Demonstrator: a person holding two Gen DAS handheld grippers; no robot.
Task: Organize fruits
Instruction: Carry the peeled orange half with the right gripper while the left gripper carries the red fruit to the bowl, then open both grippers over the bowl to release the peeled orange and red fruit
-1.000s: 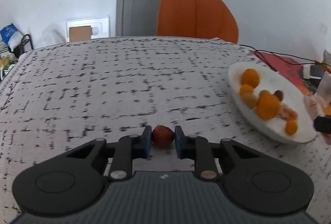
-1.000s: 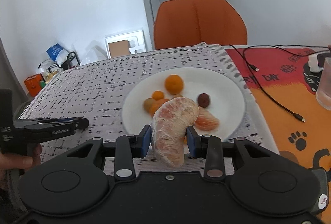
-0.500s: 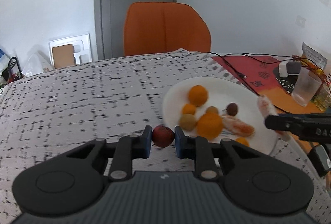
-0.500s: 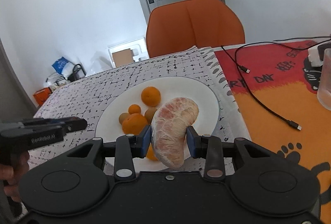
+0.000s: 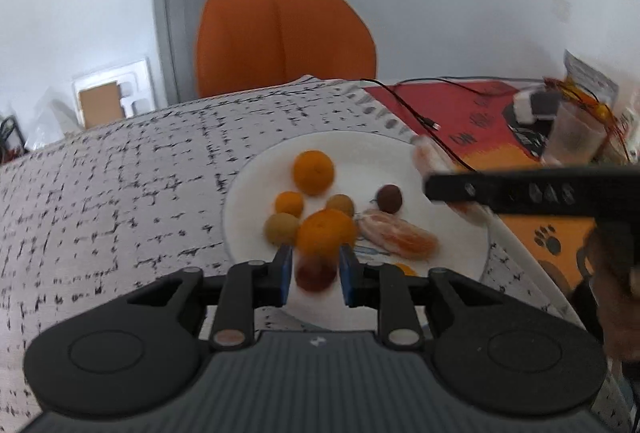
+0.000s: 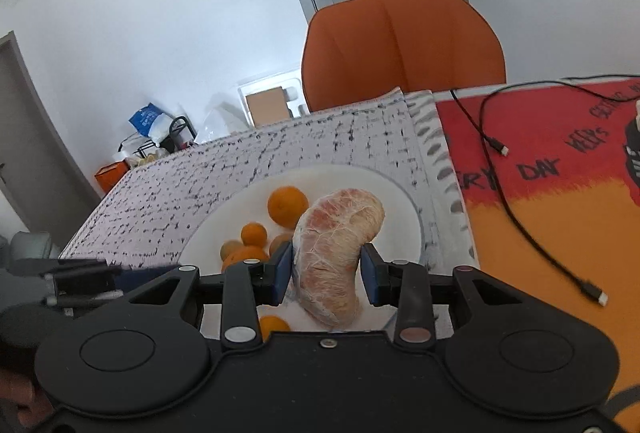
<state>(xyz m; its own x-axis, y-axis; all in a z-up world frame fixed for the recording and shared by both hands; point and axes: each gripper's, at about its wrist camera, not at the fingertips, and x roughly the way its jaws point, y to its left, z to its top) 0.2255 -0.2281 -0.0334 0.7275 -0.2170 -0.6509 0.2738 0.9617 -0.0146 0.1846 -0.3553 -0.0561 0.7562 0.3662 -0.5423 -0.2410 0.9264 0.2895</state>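
A white plate (image 5: 256, 185) on the patterned cloth holds several mandarins (image 5: 313, 172), two brownish round fruits, a dark one (image 5: 390, 198) and a peeled citrus segment (image 5: 396, 237). My left gripper (image 5: 315, 257) hangs over the plate's near edge. Its jaws are opening, and a small red fruit (image 5: 315, 275), blurred, sits between the pads with a thin gap on each side. My right gripper (image 6: 326, 257) is shut on a large peeled pomelo segment (image 6: 336, 233) above the plate (image 6: 400, 201). It reaches in from the right in the left wrist view.
An orange chair (image 5: 284, 41) stands behind the table. To the right lies a red and orange mat (image 6: 560, 193) with a black cable (image 6: 516, 217) across it. A clear cup (image 5: 576, 137) and other clutter sit at the far right. A hand (image 5: 612, 281) holds the right gripper.
Both grippers have moved over the plate from opposite sides. The left pads have parted from the red fruit, which now looks blurred. The right still grips the pomelo segment.
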